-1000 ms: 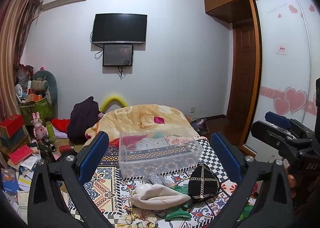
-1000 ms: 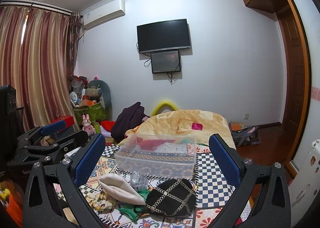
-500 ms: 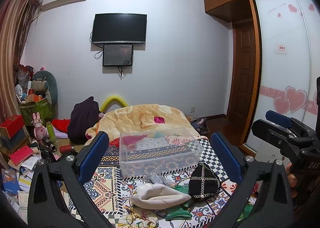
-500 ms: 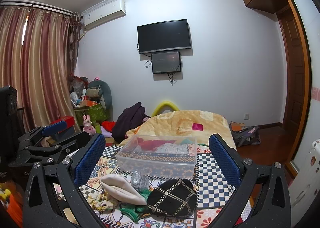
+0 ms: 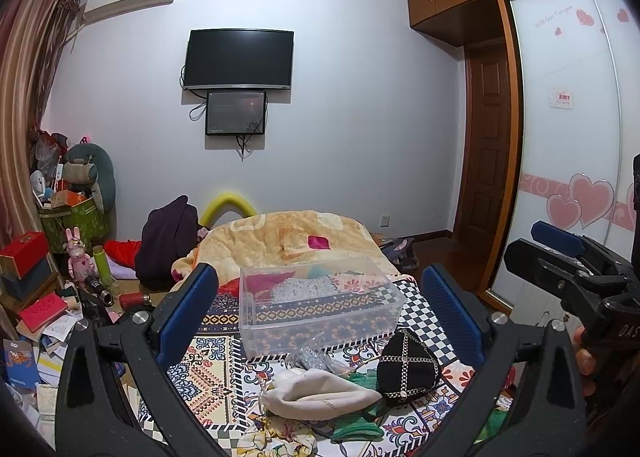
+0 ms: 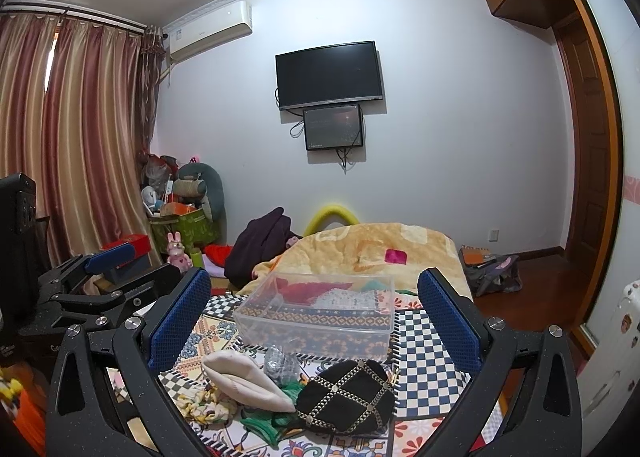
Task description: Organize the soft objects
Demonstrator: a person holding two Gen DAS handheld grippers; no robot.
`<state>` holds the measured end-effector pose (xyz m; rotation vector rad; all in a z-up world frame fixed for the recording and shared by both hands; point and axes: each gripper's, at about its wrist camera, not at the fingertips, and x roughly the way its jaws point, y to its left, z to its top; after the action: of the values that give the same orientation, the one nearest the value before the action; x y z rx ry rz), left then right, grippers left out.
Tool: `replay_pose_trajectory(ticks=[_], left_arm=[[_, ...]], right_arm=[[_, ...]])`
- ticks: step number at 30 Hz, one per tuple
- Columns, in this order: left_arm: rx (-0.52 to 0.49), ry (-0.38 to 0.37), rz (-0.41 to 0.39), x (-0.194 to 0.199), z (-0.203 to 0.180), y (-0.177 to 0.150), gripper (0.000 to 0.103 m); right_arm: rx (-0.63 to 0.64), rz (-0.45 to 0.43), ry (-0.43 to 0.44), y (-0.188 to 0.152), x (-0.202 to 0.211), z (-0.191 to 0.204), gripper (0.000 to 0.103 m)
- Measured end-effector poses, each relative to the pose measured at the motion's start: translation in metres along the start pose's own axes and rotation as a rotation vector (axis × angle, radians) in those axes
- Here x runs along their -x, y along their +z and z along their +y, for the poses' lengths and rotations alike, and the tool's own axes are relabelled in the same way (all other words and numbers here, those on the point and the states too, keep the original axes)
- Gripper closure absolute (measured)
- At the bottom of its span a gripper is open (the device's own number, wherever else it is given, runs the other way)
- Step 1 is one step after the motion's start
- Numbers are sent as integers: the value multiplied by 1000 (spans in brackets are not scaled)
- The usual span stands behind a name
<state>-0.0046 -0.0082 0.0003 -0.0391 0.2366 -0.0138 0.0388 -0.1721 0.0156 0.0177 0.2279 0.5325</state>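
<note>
A clear plastic box (image 5: 320, 303) (image 6: 316, 313) stands on the patterned bed cover. In front of it lies a pile of soft items: a cream cloth pouch (image 5: 320, 395) (image 6: 248, 381), a black piece with gold chain pattern (image 5: 406, 367) (image 6: 348, 397), a silver sparkly item (image 5: 312, 357) (image 6: 280, 365), green cloth (image 5: 356, 425) (image 6: 260, 423) and a floral scrunchie (image 6: 204, 407). My left gripper (image 5: 320, 321) is open and empty above the pile. My right gripper (image 6: 314, 321) is open and empty, also above the pile. Each gripper shows in the other's view, the right one (image 5: 568, 261) and the left one (image 6: 100, 277).
A yellow blanket (image 5: 288, 241) covers the far half of the bed, with a dark garment (image 5: 168, 241) beside it. Boxes, toys and papers (image 5: 44, 289) crowd the floor at left. A wardrobe (image 5: 568, 137) and door stand at right. A bag (image 6: 492, 269) lies on the floor.
Both views have shifted only slightly. The grippers stay open and the pile has not moved.
</note>
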Motion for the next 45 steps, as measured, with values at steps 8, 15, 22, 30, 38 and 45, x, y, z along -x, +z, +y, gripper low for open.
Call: replay_pose_trajectory(ticks=[8,15,22,30,38,45], left_arm=[[-8,3,12,-2,-3,-2,0],[-10,0,67,-16,1,-14,0],[7,-13,213,-45,9,-47,0],[36,-32,394,-79,17,-95,0],[71,-50,441,-98,19,-116,6],[64,-45,447,-102,19,-121,33]], right_arm=[[-3,6,-2,-4,-1,-4,0],[-13,59,-11,-17,-12,-11,0],[-45,189,-49,-48,-36,-32,0],[-124,367,-28,-88,-64,-50,0],[-162,504,63,-115,-92,-43,0],[-112,538,21,-123,-103,-39,5]])
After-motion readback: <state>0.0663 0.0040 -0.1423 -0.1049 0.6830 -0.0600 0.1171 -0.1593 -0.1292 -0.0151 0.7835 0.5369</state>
